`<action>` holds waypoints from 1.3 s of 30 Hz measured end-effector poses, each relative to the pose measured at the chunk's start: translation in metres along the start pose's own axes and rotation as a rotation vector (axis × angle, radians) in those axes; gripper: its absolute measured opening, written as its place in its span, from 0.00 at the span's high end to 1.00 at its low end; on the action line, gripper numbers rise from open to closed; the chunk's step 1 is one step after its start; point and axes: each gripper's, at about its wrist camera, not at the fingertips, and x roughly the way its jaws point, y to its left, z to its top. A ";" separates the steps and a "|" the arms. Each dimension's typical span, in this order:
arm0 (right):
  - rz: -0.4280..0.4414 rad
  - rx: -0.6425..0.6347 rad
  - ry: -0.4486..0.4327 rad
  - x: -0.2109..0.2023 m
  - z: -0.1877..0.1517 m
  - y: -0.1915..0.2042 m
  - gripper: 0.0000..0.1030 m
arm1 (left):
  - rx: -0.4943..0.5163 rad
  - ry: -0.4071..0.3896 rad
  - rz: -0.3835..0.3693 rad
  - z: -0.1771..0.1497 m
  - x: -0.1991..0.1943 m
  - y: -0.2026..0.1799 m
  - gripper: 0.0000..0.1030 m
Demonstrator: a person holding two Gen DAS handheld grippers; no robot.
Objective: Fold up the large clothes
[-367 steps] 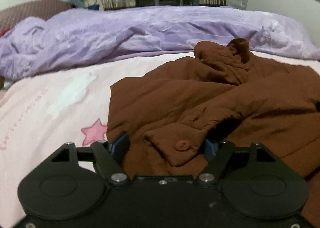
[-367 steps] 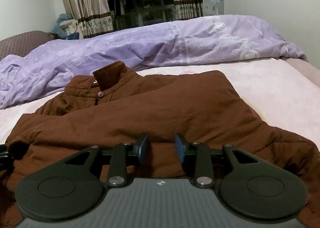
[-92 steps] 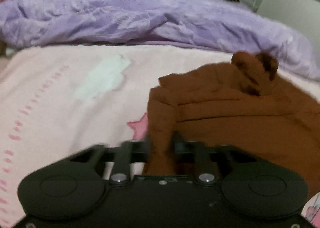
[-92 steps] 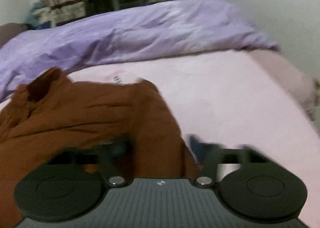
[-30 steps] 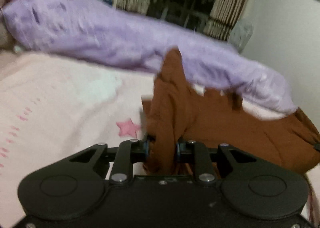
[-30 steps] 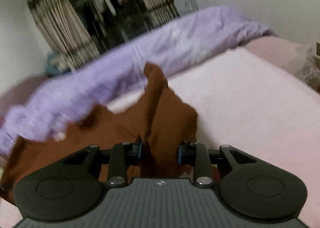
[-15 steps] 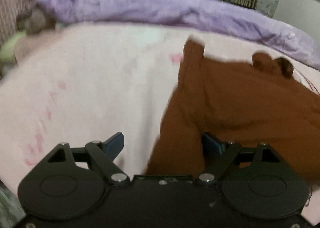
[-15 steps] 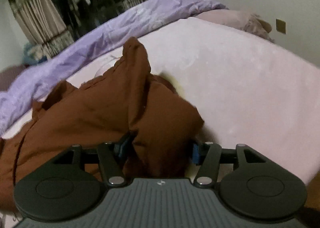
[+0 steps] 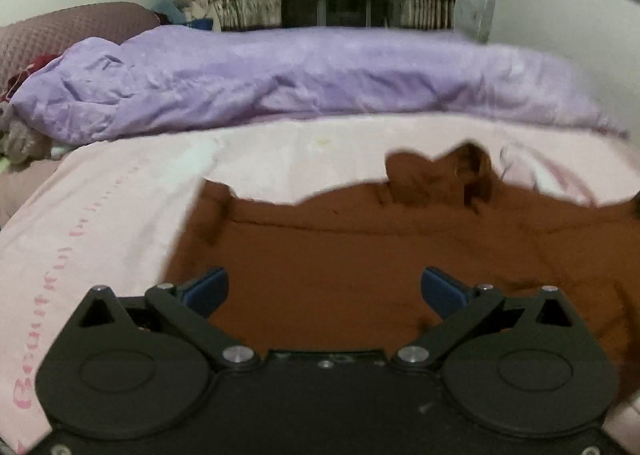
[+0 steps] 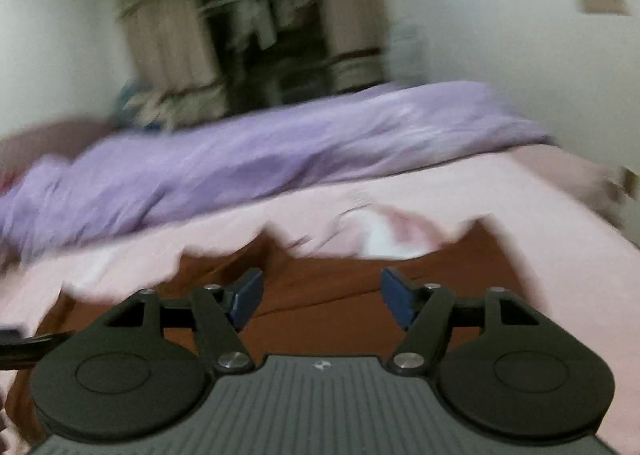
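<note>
Brown jacket [image 9: 360, 255] lay flat just ahead of left gripper [image 9: 324, 291] and right gripper [image 10: 322, 297]; both jaws opening wide, gripping nothing.

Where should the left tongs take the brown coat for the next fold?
Probably the brown coat's far left corner, coming in from the pink sheet side. That edge lies free and slightly raised there. The left tongs are opening, gripping nothing.

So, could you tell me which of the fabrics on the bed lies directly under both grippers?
The brown jacket; the purple duvet is bunched along the far side.
</note>
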 end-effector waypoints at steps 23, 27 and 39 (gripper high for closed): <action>-0.376 0.030 0.090 0.034 -0.047 -0.125 0.00 | -0.127 0.003 0.156 -0.035 0.072 0.118 0.00; -0.267 0.199 0.090 0.027 -0.045 -0.154 0.10 | -0.126 0.018 0.189 -0.027 0.067 0.119 0.00; 0.122 0.068 0.010 0.039 -0.011 0.005 0.24 | 0.022 -0.137 -0.062 0.037 0.053 0.001 0.00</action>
